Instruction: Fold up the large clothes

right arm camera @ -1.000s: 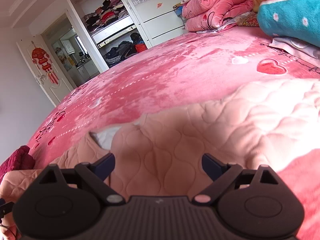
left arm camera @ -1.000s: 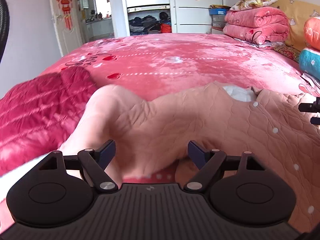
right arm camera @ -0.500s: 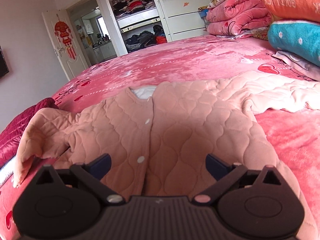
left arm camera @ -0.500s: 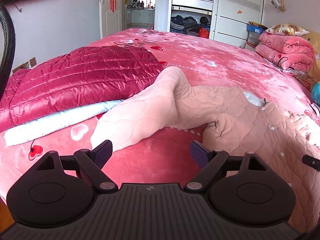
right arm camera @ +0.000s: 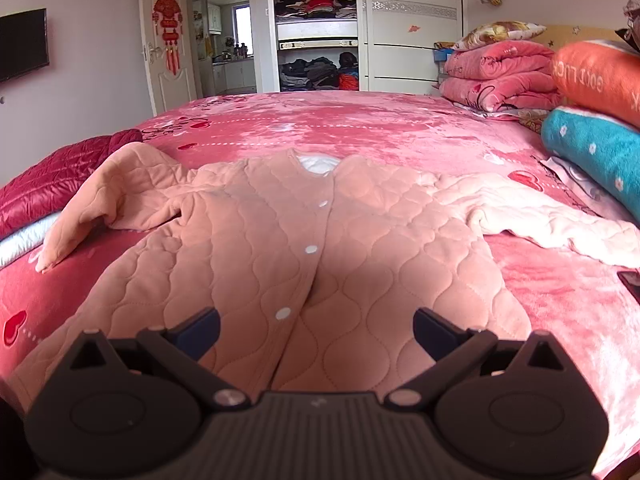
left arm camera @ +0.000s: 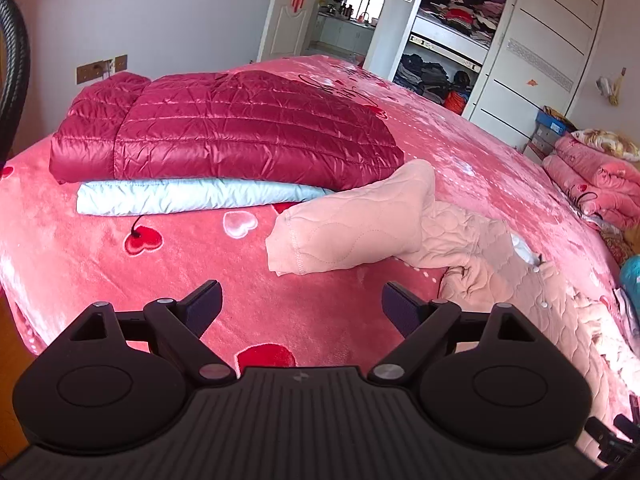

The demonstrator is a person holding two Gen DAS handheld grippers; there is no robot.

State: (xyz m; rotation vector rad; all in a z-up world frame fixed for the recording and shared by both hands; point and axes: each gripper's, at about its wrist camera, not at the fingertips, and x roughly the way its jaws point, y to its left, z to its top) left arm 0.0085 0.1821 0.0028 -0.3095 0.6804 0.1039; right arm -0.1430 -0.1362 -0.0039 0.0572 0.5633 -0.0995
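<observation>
A peach quilted jacket (right arm camera: 288, 248) with white snap buttons lies face up and spread on the pink bed (right arm camera: 360, 128). Its left sleeve (left arm camera: 352, 224) rests partly on a folded pile, its right sleeve (right arm camera: 552, 220) stretches right. My left gripper (left arm camera: 302, 308) is open and empty, above the bare bedspread short of the left cuff. My right gripper (right arm camera: 316, 330) is open and empty, just above the jacket's lower front near the button line.
A folded crimson down coat (left arm camera: 240, 128) on a pale blue garment (left arm camera: 184, 200) lies on the bed's left side. Stacked pink quilts (right arm camera: 500, 76), an orange pillow (right arm camera: 600, 76) and a teal pillow (right arm camera: 600, 152) line the right. An open wardrobe (right arm camera: 316, 32) stands behind.
Both grippers have pulled back and up from the jacket, so much more of it shows. The left sleeve now lies released on the bed. Both stay open.
</observation>
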